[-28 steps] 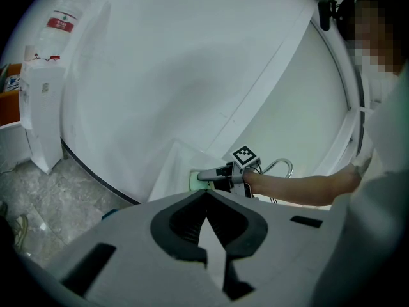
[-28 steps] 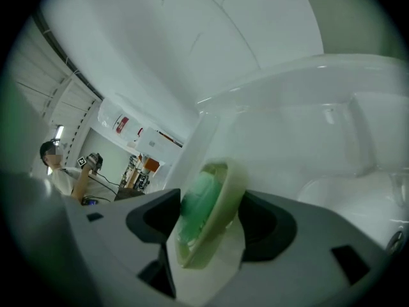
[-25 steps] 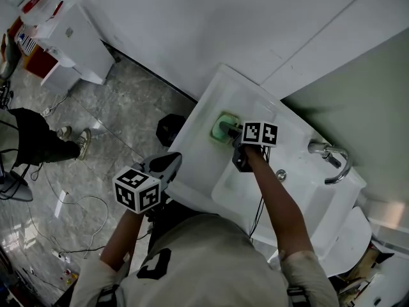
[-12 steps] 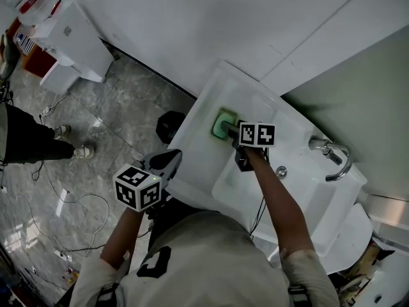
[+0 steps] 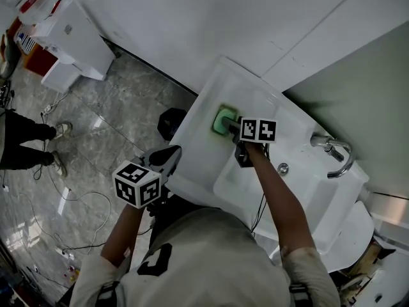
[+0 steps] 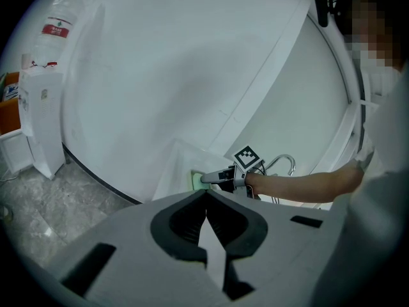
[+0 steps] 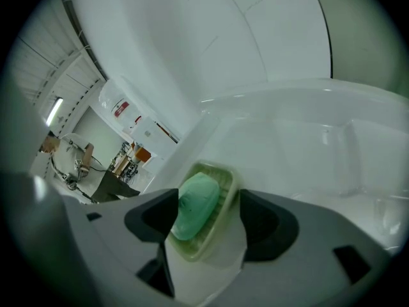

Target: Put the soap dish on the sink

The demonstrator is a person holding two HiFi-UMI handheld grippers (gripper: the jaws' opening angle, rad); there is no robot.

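Observation:
A pale green soap dish (image 5: 223,121) holding a green soap bar (image 7: 195,204) rests on the back left ledge of the white sink (image 5: 208,101). My right gripper (image 5: 230,126) reaches over the basin and straddles the dish. In the right gripper view the dish (image 7: 227,185) lies between the pads of the right gripper (image 7: 206,208), which touch its two long sides; the jaws have just been closing a little on it. Lower left, my left gripper (image 5: 168,158) hovers off the sink's front edge. The left gripper (image 6: 206,198) is shut and empty, pointing toward the dish (image 6: 194,180).
A chrome faucet (image 5: 335,157) stands at the sink's right end, with the drain (image 5: 283,169) in the basin. White walls back the sink. A white cabinet (image 5: 70,40) stands far left. A person's legs (image 5: 22,142) and cables (image 5: 77,203) are on the grey floor.
The dish and right gripper have turned slightly on the ledge. The person on the floor at left has walked further left. My left gripper stayed put.

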